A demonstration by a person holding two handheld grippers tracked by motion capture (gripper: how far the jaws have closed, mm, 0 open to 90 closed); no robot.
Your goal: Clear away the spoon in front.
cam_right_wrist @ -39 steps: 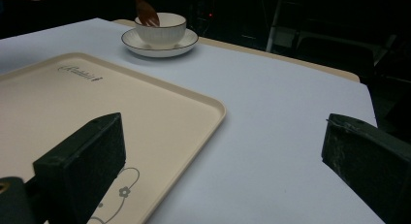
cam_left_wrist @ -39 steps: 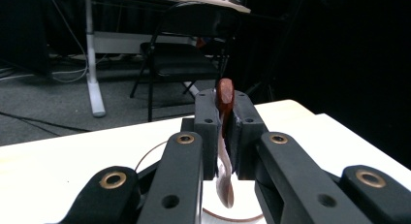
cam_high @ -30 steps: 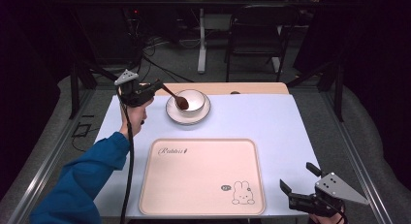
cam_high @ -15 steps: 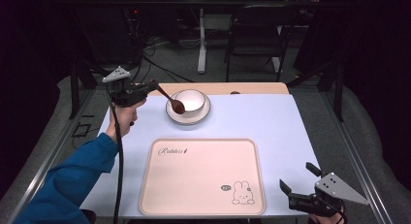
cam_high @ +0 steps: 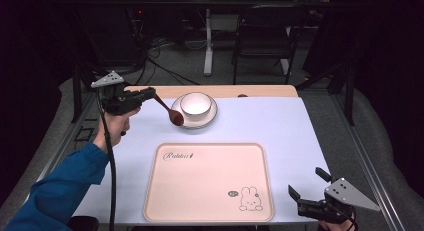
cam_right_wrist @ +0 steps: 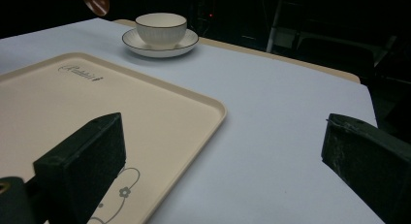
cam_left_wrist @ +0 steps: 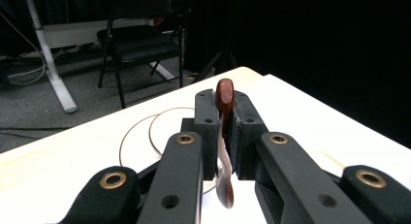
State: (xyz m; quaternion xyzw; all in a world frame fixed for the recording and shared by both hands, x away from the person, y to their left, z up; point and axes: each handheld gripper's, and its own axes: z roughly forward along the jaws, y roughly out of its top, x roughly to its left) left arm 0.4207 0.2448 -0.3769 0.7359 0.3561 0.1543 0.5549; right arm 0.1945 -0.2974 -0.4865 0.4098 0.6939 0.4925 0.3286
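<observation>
I hold the brown wooden spoon [cam_high: 167, 110] by its handle, my left gripper [cam_high: 149, 93] clamped tight on it, the spoon's bowl hanging in the air just left of the white cup [cam_high: 195, 104] on its saucer [cam_high: 210, 118] at the far side of the table. I judge the spoon is lifted out but not yet set down; the pink tray [cam_high: 210, 183] lies bare nearer me. My right gripper [cam_high: 296, 198] rests spread wide and empty at the near right. From above I cannot tell what the cup contains.
</observation>
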